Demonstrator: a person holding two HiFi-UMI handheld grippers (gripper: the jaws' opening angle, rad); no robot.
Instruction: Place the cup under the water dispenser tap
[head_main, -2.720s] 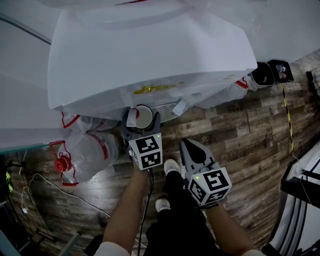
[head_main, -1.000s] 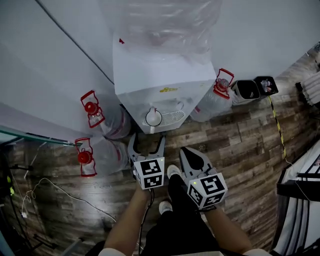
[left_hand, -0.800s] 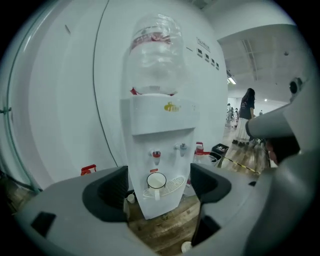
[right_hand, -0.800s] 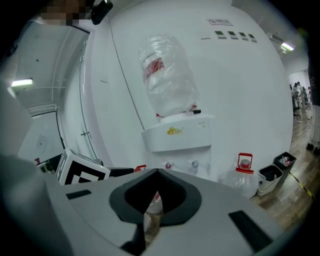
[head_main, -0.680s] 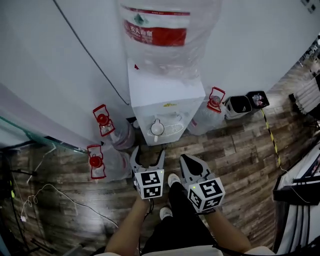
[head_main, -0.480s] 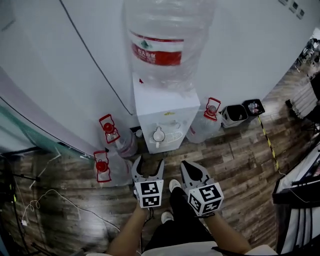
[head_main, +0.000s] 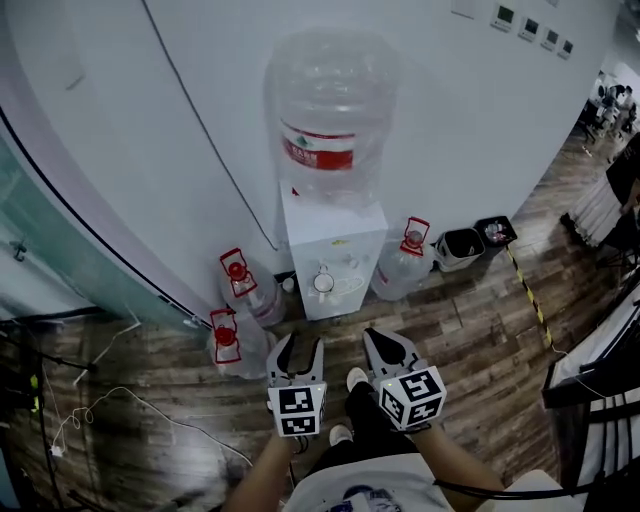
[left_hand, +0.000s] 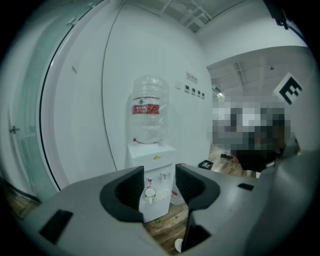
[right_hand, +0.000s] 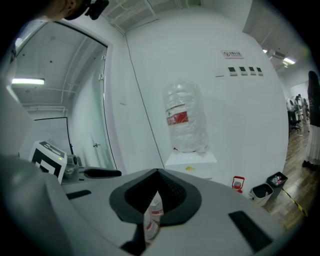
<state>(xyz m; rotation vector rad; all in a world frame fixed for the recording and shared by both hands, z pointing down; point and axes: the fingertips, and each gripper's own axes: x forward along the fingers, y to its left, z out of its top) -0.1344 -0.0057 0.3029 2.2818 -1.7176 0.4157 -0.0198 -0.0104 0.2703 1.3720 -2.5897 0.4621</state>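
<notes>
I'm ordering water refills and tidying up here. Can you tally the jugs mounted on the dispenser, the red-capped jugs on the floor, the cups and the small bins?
Mounted jug: 1
Floor jugs: 3
Cup: 1
Bins: 2
Total: 7

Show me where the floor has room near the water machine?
Bare floor stretches right of the person's shoe, in front of the bins. A narrow strip lies before the dispenser. Crowded: two jugs left, one jug right.
</notes>
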